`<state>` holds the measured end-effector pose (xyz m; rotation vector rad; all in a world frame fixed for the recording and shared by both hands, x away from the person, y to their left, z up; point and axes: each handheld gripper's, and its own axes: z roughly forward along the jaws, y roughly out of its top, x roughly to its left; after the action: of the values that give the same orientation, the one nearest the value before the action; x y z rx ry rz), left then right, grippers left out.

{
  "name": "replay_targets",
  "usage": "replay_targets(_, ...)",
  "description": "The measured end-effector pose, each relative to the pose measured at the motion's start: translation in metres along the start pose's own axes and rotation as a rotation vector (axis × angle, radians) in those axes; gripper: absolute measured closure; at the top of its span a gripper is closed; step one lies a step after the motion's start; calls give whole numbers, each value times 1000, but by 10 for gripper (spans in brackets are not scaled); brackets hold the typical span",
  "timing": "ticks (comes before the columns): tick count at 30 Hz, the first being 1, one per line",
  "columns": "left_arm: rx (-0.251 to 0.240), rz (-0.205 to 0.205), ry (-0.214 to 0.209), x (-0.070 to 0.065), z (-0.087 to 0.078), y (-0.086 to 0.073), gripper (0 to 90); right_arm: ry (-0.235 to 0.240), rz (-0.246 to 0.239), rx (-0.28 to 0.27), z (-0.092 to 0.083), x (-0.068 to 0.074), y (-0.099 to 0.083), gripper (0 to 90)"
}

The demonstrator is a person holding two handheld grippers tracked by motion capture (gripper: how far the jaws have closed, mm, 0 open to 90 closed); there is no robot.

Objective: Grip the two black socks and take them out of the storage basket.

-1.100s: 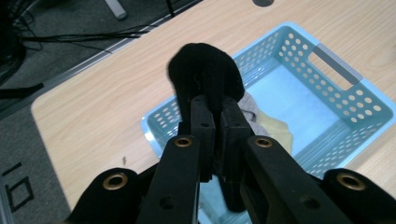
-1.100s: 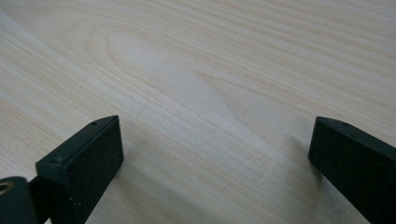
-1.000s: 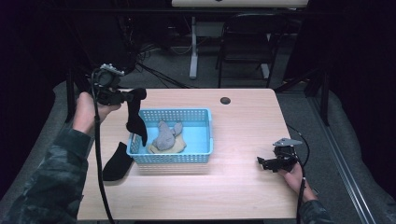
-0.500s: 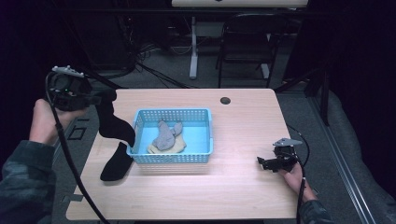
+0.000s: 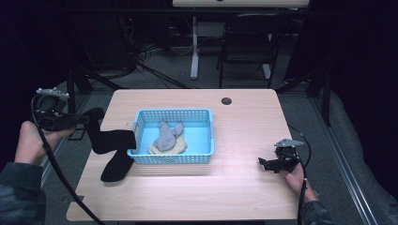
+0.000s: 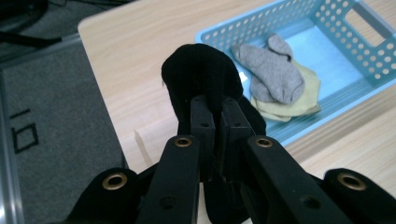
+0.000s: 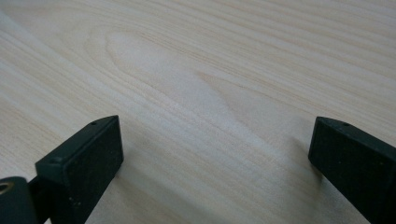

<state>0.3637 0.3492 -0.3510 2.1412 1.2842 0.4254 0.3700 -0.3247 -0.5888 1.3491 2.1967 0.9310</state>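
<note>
While the left gripper (image 5: 89, 117) hung past the desk's (image 5: 244, 187) left edge in the high view, its jaws were clamped on one end of a black sock (image 5: 110, 140). The sock ran from there across the left edge and drooped against the left wall of a light blue basket (image 5: 212, 136), ending on a second black sock (image 5: 117, 166) that lay flat near the front left corner. The basket sat left of the desk's middle, with a grey sock (image 5: 165, 136) over a pale yellow one (image 5: 180, 146) inside. Bare wood ran wide to the right of the basket and along the front edge. The right gripper (image 5: 268, 164) rested low near the front right corner, well apart from the basket.

In the left gripper view, the jaws stood pressed together on the black sock (image 6: 201, 77), which bulged above them over the desk's edge, the basket (image 6: 373, 56) just beyond.

In the right gripper view, the right gripper (image 7: 215, 154) had its jaws spread wide over bare wood (image 7: 196, 70), with nothing between them.
</note>
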Motion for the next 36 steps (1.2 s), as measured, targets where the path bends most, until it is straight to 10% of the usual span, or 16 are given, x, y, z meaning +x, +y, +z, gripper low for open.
replay_targets(20,176,-136,19,21,115,-37,861,-4,-1,2,0,0,0,23)
replay_targets(36,373,-64,117,9,197,-49,842,-5,-1,2,0,0,0,23)
